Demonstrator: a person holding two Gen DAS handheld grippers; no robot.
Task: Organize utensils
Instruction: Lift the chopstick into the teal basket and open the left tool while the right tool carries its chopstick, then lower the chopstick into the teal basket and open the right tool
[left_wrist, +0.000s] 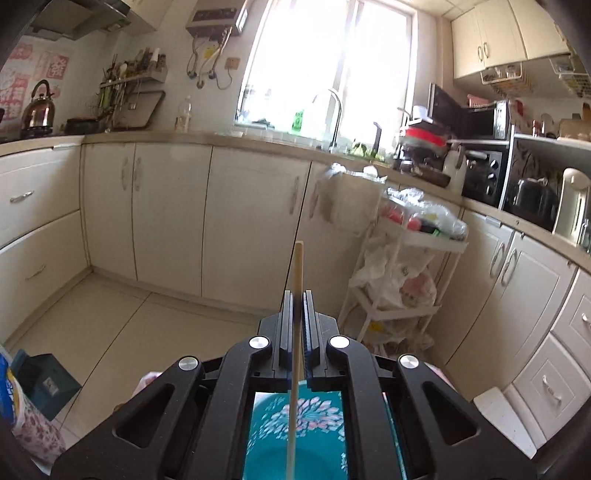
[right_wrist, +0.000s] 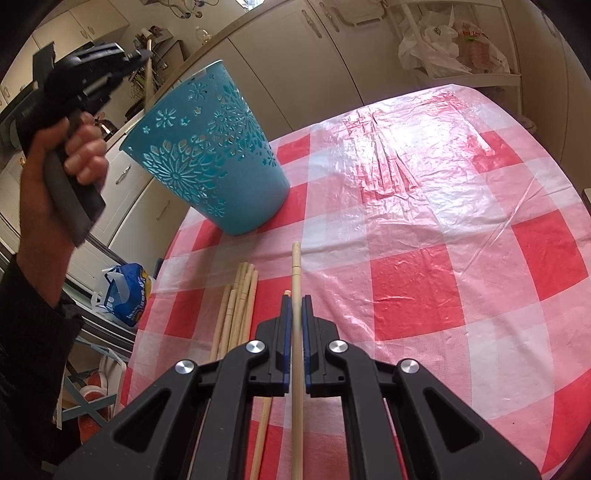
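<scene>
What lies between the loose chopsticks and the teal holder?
Only bare checked tablecloth, seen in the right wrist view, separates the chopsticks from the holder.

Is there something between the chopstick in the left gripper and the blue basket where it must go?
Nothing visible. The left gripper holds a chopstick directly above the open blue basket, and its lower end already points inside.

Home kitchen: cabinets (left_wrist: 255, 218), sink faucet (left_wrist: 334, 110), kettle (left_wrist: 38, 107).
</scene>
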